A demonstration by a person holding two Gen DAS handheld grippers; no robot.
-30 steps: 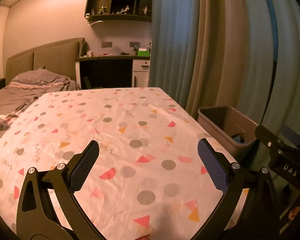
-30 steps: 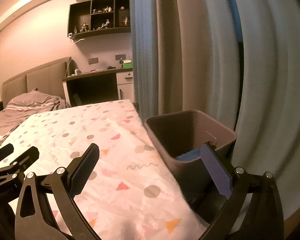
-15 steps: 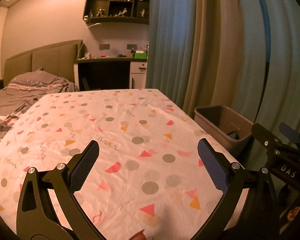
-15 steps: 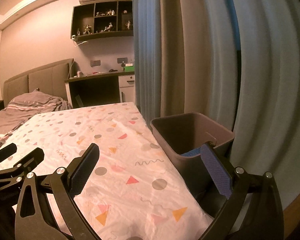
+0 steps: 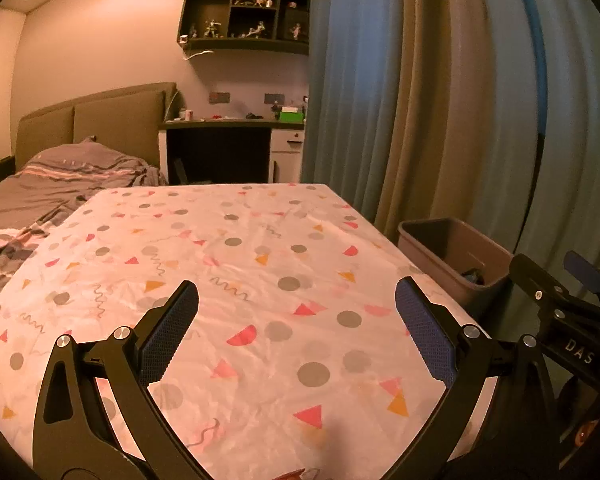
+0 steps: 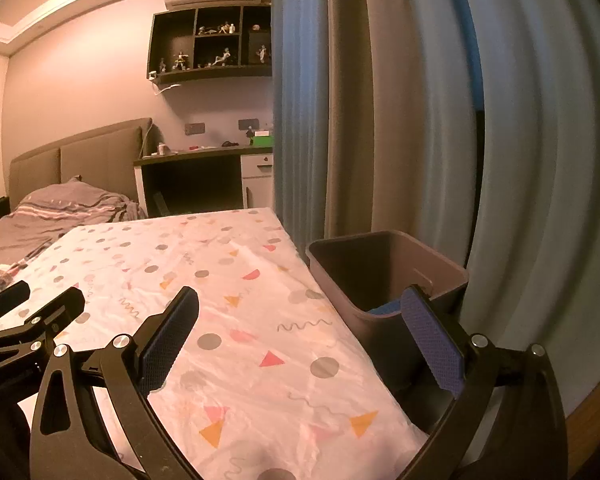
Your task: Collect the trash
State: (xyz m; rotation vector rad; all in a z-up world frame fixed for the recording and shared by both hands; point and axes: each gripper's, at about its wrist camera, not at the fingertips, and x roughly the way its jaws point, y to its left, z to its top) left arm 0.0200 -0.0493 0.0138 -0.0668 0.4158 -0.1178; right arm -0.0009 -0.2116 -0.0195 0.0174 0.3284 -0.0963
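A brown trash bin (image 5: 456,256) stands on the floor at the right edge of the table; it also shows in the right wrist view (image 6: 384,280), with something blue (image 6: 386,308) lying inside. My left gripper (image 5: 296,332) is open and empty above the patterned tablecloth (image 5: 240,264). My right gripper (image 6: 300,336) is open and empty, over the table's right edge beside the bin. No loose trash shows on the table.
Long curtains (image 5: 440,100) hang close behind the bin. A bed (image 5: 40,200) lies to the left of the table. A desk (image 5: 228,148) and a wall shelf (image 5: 244,16) stand at the far wall.
Both grippers have pulled back and risen a little, so the table and bin look farther away. Both stay open and empty.
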